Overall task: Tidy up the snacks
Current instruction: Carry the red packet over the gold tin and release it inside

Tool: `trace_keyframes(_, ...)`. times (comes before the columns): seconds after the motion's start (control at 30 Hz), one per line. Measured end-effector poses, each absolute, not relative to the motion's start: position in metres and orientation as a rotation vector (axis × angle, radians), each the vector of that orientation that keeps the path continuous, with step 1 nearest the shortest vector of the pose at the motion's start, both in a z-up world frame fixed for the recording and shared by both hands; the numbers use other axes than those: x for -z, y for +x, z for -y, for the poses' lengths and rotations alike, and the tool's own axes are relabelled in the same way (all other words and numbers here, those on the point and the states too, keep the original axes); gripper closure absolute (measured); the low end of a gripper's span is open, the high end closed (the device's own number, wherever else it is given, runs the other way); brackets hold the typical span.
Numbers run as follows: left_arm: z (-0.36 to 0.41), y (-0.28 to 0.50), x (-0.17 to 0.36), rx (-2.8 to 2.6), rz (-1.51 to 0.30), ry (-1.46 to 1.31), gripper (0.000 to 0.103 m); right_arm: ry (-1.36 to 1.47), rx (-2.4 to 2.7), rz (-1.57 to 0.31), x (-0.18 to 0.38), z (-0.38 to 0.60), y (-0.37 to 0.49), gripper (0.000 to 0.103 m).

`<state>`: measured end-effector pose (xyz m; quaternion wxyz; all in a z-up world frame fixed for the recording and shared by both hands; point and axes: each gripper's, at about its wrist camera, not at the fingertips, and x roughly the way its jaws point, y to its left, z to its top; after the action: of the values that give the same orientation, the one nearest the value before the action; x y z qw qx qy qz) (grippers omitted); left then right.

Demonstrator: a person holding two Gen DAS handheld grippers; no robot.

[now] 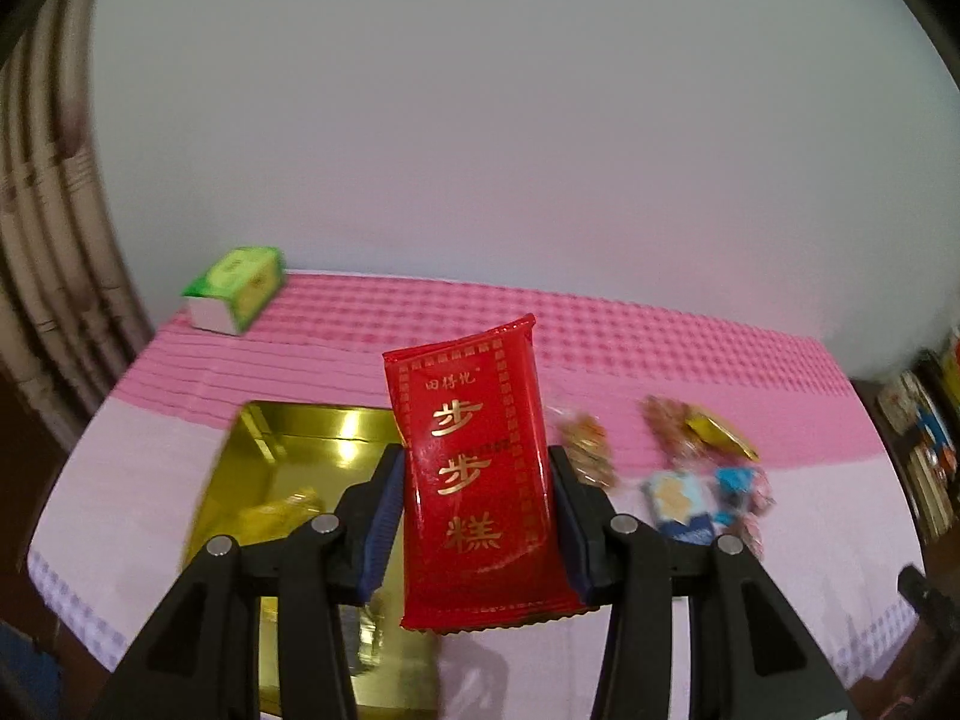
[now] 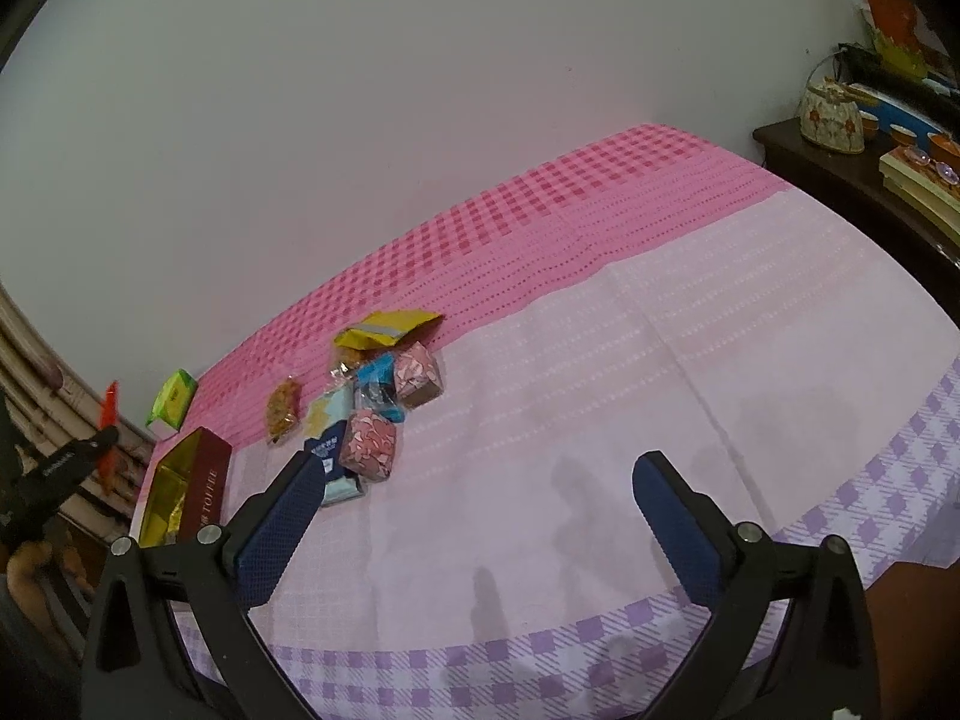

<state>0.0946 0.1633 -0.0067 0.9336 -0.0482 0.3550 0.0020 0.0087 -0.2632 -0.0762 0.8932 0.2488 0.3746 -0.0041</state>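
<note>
The left tool (image 1: 477,516) is clamped on a red packet (image 1: 480,474), its blue pads pressing the packet's two long edges. The packet stands nearly upright between the fingers, tilted a little, above the worktop (image 1: 150,480). Just below and to the left of this tool lies an open gold tin (image 1: 288,456) with a yellow wrapper (image 1: 282,513) inside it. To the right of the tool sits a loose pile of snacks (image 1: 690,480), blurred in this view. Far ahead to the left, a green box (image 1: 237,288) rests near the worktop's back corner.

The right tool (image 2: 480,531) has its fingers wide apart and holds nothing; it hangs over bare pink cloth. Ahead and to its left lies the snack pile: two pink cubes (image 2: 369,443), a blue packet (image 2: 378,387), a gold packet (image 2: 387,330) and a clear bag (image 2: 283,411). The left finger overlaps a dark blue packet (image 2: 324,450) in view; contact cannot be told. Further left stands the tin, its red side marked TOFFEE.
</note>
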Motion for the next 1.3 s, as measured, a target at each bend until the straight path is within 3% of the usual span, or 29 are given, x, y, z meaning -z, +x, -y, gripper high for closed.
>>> trace_keyframes(0.67, -0.216, 0.086, 0.034, -0.097, -0.769, -0.088, 0.057, 0.506, 0.015, -0.821, 0.086, 0.258, 0.012, 0.000)
trace_keyframes(1.3, -0.244, 0.129, 0.102, -0.166, -0.918, -0.093, 0.057, 0.439, 0.042, -0.902, 0.113, 0.250, 0.025, 0.000)
